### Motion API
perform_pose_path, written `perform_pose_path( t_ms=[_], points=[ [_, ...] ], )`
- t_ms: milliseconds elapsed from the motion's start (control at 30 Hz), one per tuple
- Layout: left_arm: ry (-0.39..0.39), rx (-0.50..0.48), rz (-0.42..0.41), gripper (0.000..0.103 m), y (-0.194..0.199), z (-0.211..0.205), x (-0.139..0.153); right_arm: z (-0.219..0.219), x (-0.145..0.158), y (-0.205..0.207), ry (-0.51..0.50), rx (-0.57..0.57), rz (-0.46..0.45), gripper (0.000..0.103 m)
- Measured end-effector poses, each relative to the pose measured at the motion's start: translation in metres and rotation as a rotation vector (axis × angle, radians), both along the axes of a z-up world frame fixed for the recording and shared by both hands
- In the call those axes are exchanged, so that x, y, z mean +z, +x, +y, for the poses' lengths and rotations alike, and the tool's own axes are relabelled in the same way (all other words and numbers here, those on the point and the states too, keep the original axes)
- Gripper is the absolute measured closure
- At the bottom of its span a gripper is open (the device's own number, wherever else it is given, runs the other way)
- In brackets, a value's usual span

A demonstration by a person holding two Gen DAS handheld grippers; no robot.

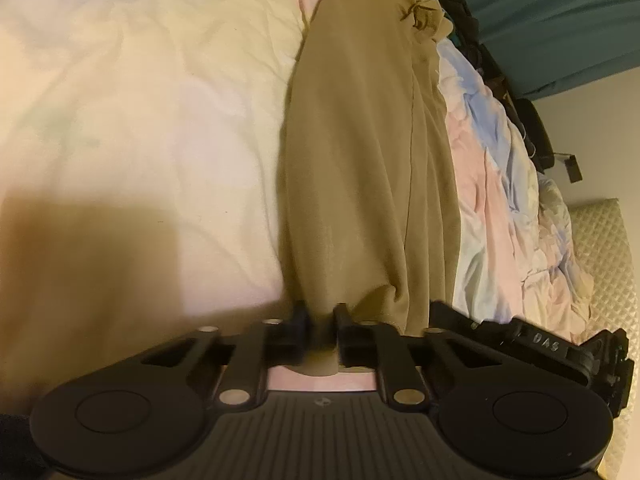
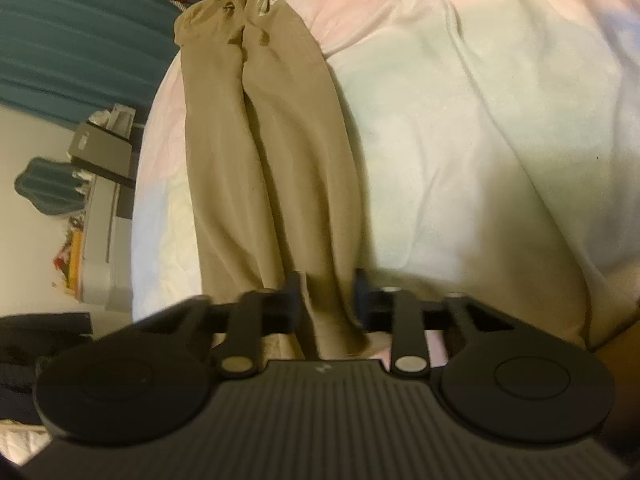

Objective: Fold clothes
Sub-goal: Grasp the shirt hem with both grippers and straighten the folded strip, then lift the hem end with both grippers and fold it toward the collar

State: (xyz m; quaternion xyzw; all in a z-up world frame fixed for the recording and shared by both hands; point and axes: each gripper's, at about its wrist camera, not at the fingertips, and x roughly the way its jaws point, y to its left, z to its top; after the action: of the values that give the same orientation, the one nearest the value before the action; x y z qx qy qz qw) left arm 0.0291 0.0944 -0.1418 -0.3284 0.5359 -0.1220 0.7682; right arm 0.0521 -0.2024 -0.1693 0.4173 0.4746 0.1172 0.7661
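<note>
Tan trousers [image 1: 360,168] lie stretched lengthwise on a pale bedsheet [image 1: 140,120]. My left gripper [image 1: 322,314] is shut on the near end of the trousers, with cloth bunched between its narrow-set fingers. In the right wrist view the trousers [image 2: 260,140] run away from me, both legs side by side, to a bunched waistband with a drawstring at the far end. My right gripper [image 2: 328,280] has its fingers either side of a fold of the near end, and the cloth fills the gap.
A crumpled pink and blue duvet [image 1: 500,200] lies right of the trousers, with dark clothes [image 1: 460,4] beyond it. A teal curtain [image 2: 72,36] and a grey unit [image 2: 100,200] stand past the bed's left edge [image 2: 140,184]. The other gripper's body [image 1: 540,344] sits close on the right.
</note>
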Motion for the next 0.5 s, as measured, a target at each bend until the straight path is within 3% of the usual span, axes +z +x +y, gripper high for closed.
perform_pose_path(
  t_ms=[67, 267, 500],
  points=[
    [-0.073, 0.039, -0.005, 0.096, -0.002, 0.011, 0.001, -0.003, 0.005, -0.002, 0.009, -0.001, -0.018, 0.091],
    [-0.286, 0.096, -0.083, 0.099, -0.009, 0.034, 0.021, -0.015, 0.023, -0.008, 0.064, -0.008, -0.074, 0.096],
    [-0.413, 0.147, -0.234, 0.100, -0.027, 0.056, 0.066, -0.031, 0.082, -0.024, 0.100, 0.003, -0.303, 0.097]
  ],
)
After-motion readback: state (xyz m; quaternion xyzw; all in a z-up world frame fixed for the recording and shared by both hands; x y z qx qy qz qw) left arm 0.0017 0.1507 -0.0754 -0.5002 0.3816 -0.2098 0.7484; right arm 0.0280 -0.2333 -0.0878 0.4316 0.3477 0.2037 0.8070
